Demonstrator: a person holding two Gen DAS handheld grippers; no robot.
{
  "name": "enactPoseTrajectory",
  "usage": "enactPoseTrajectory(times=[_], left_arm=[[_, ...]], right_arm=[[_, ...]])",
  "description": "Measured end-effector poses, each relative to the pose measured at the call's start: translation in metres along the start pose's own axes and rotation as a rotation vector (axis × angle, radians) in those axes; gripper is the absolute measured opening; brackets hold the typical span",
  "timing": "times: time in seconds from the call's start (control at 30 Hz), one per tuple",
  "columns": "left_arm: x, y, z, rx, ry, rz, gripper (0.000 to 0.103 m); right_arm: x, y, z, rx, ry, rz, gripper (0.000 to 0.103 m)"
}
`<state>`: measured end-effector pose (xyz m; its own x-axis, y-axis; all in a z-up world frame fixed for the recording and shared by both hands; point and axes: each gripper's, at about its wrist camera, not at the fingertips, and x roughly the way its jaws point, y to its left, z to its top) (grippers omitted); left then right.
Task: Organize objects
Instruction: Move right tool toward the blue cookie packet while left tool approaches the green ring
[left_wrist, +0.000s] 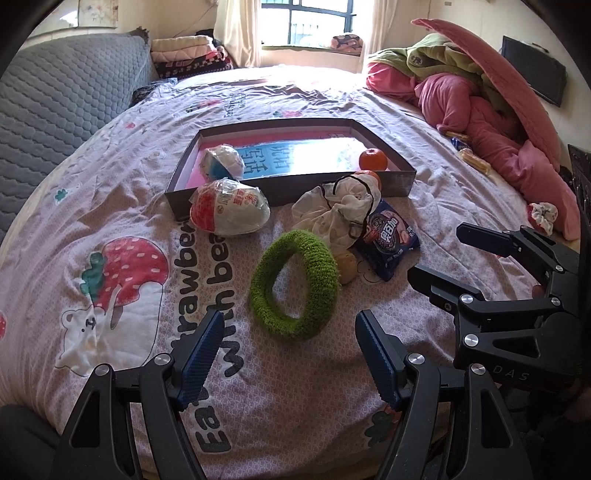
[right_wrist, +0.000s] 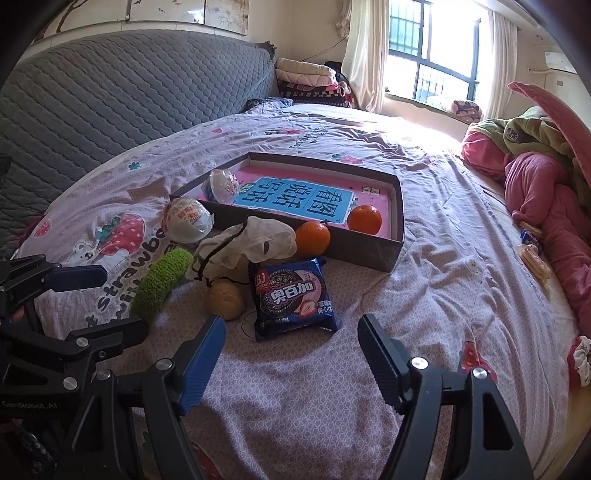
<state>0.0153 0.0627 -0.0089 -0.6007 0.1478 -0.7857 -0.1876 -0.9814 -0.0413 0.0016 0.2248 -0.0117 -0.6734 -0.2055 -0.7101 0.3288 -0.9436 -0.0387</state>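
Ahead of your two grippers you have two foil-wrapped toy eggs, one (left_wrist: 222, 161) inside the shallow box (left_wrist: 400, 182) and one (left_wrist: 229, 206) just outside its near wall, and two oranges, one (right_wrist: 364, 219) in the box and one (right_wrist: 312, 239) just outside it. There is one green knitted ring (left_wrist: 294, 284), one white drawstring pouch (left_wrist: 338, 206), one blue cookie packet (right_wrist: 293, 295) and one small yellowish ball (right_wrist: 225, 298).

A home bedroom: a bed under a pink strawberry-print sheet (left_wrist: 122, 206), a grey quilted headboard (right_wrist: 122, 88) on the left, folded blankets (right_wrist: 306, 79) beyond, a curtained barred window (right_wrist: 432, 51) far off.
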Motion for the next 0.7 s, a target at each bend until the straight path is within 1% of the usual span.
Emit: enactPoseTrajectory(times=[0.13, 0.27, 0.6, 0.67, 0.7], left_arm=[[0.002, 0.002, 0.000, -0.009, 0.005, -0.007, 0.075], [0.005, 0.002, 0.000, -0.008, 0.009, -0.013, 0.075], [0.014, 0.001, 0.003, -0.012, 0.011, -0.015, 0.075], [0.016, 0.002, 0.004, -0.018, 0.013, -0.015, 0.075], [0.017, 0.002, 0.005, -0.020, 0.016, -0.013, 0.075]], right_arm=[[0.005, 0.002, -0.004, -0.013, 0.026, -0.001, 0.074], [0.008, 0.003, -0.006, -0.023, 0.032, -0.004, 0.074], [0.019, -0.005, -0.007, 0.001, 0.050, -0.008, 0.074], [0.020, -0.006, -0.007, 0.006, 0.050, -0.007, 0.075], [0.021, -0.007, -0.007, 0.009, 0.051, -0.008, 0.077]])
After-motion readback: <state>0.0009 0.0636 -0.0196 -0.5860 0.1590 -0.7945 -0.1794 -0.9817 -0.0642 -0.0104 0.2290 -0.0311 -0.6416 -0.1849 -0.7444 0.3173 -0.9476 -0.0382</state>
